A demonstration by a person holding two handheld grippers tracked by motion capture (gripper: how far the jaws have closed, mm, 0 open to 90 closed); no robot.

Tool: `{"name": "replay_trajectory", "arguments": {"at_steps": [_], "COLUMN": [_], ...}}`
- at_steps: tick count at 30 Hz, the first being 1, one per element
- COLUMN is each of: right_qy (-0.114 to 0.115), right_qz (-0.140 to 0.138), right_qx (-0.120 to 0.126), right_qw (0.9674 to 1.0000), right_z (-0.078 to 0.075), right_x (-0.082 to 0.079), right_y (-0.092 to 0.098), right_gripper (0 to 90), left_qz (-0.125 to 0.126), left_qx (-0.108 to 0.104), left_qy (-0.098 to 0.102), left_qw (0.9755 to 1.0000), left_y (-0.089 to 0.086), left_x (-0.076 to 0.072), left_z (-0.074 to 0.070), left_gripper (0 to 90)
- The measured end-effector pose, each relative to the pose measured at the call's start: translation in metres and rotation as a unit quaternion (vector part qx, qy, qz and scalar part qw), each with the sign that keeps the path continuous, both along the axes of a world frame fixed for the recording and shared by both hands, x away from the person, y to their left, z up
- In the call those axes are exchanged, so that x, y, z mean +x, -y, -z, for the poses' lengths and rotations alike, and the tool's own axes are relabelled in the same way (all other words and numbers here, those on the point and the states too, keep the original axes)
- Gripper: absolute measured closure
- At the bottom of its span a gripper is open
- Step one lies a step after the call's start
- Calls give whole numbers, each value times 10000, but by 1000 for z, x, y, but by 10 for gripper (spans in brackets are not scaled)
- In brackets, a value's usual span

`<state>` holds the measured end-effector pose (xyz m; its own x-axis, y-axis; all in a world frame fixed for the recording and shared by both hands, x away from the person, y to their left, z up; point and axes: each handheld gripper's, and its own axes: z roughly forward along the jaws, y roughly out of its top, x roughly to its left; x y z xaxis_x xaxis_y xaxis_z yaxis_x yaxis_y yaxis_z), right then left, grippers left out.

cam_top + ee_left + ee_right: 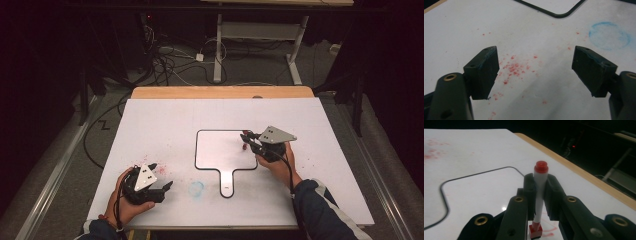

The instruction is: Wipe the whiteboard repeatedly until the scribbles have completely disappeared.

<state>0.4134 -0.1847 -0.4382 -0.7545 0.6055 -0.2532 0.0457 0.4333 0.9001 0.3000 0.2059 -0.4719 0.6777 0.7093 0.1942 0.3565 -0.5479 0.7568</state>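
High view: the right gripper (248,140) sits over the right part of a small handled whiteboard (220,150) that lies on the white-covered counter (165,120); the left gripper (162,177) is held low near the counter's front left corner, well apart from the board.
Hard to make out: from above, the marker is just a small dark-red speck at the right gripper's tip, and its shape cannot be read there.
Cut off: the right gripper view loses the marker's lower end at the bottom edge, so whether the tip touches the board cannot be told; the left gripper view catches just a rounded corner of the whiteboard (554,11).
Hidden: the middle of the marker's barrel is covered by the fingers on both sides.
Marker: a red whiteboard marker (540,182) with a pale barrel stands upright between the right gripper's (540,192) fingers (529,192), its red end cap rising above them and a red block below them.
Right fingers: clamped on the marker's barrel, one pad on each side.
Ink: a red scribble (549,230) shows on the board just beside the marker's lower end.
Left fingers: spread wide apart with nothing between them, on the left gripper (535,72) above red specks (512,68) on the counter.
Blue ring: a faint blue circle mark (610,35) lies on the counter beyond the left gripper.
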Motion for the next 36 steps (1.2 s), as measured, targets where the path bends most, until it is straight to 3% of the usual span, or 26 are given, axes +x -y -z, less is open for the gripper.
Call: {"name": "replay_trajectory", "arguments": {"at_steps": [2, 5, 9, 18, 25, 32, 36], "right_qy": [73, 291, 146, 7, 111, 93, 84], "right_qz": [-72, 137, 477, 105, 514, 303, 363], "right_qx": [-86, -286, -50, 68, -26, -44, -15], "right_qw": [9999, 9991, 9987, 9999, 9986, 9995, 9993], "right_z": [0, 1, 1, 1, 1, 1, 1], "right_x": [-1, 6, 19, 13, 28, 23, 28], "right_y": [-4, 0, 17, 6, 11, 2, -1], "right_gripper": [816, 816, 816, 816, 816, 816, 816], "left_qz": [5, 17, 10, 13, 11, 9, 23], "left_qx": [10, 12, -12, -2, -10, -17, 0], "left_qy": [3, 9, 21, 19, 15, 18, 21], "left_qw": [10000, 10000, 10000, 10000, 10000, 10000, 10000], "left_y": [0, 1, 0, 0, 0, 0, 0], "left_x": [0, -1, -1, -1, -1, -1, -1], "left_z": [0, 0, -1, -1, 0, -1, -1], "left_gripper": [210, 210, 210, 210, 210, 210, 210]}}
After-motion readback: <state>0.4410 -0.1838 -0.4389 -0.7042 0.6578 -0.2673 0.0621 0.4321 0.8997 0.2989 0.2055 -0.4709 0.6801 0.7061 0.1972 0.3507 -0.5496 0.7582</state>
